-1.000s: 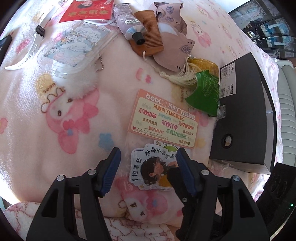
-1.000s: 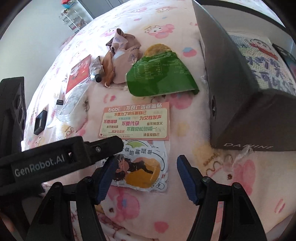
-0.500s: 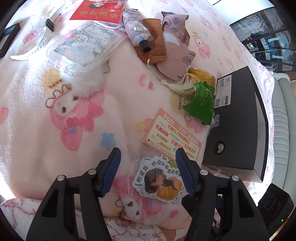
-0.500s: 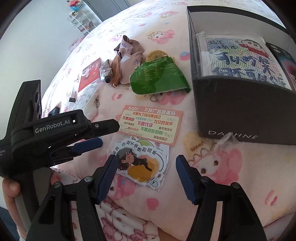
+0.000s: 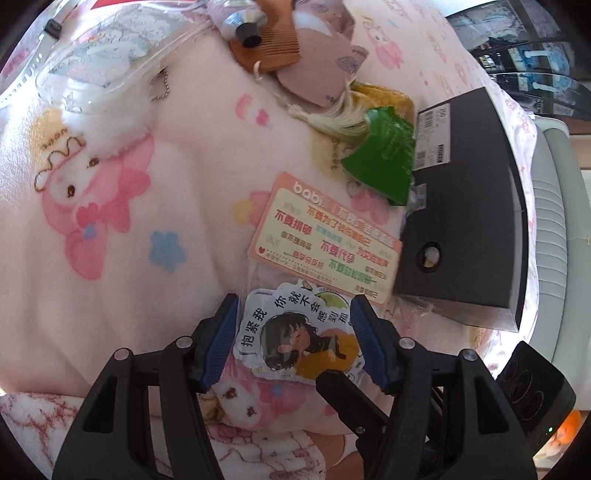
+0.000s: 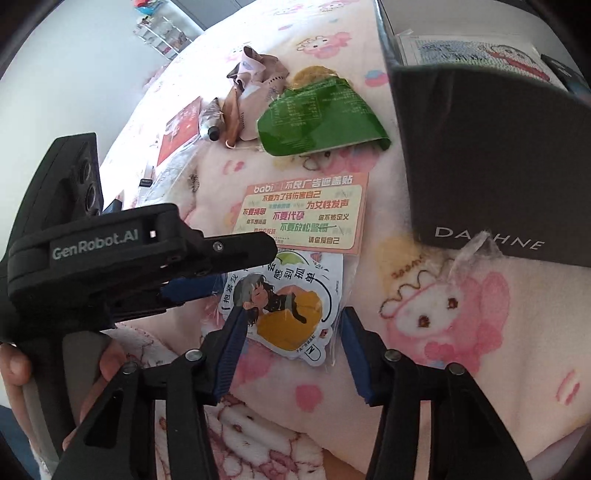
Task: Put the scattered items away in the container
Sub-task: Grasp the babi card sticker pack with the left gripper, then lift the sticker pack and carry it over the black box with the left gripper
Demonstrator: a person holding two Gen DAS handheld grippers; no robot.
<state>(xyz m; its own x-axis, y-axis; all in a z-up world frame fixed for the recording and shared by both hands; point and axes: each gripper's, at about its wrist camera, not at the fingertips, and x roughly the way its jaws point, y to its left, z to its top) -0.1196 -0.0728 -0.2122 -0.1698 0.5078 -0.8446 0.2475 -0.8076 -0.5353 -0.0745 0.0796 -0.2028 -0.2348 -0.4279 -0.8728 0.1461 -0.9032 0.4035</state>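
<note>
A die-cut sticker of a girl in a clear sleeve [image 5: 291, 339] [image 6: 284, 295] lies flat on the pink blanket. Both grippers point down at it. My left gripper [image 5: 293, 301] straddles it with jaws closing slightly and the pads clear of it. My right gripper [image 6: 293, 312] comes in from the near side with jaws closing. The sticker's lower part is between its pads, which do not press it. A black finger [image 6: 236, 247] of the left gripper covers the sticker's upper left. The black box [image 5: 465, 221] [image 6: 480, 158] stands open at the right.
An orange card [image 5: 325, 243] lies just beyond the sticker, and a green packet [image 5: 384, 162] lies against the box. Farther off are a tassel [image 5: 340, 118], a brown mask [image 5: 325, 70], a wooden comb [image 5: 273, 48], a tube [image 5: 240, 26] and a clear pouch [image 5: 103, 55]. A printed card [image 6: 472, 55] is in the box.
The right jaws have narrowed around the sticker. The left gripper has shifted so that the sticker sits between its jaws again. The sticker has not moved on the blanket.
</note>
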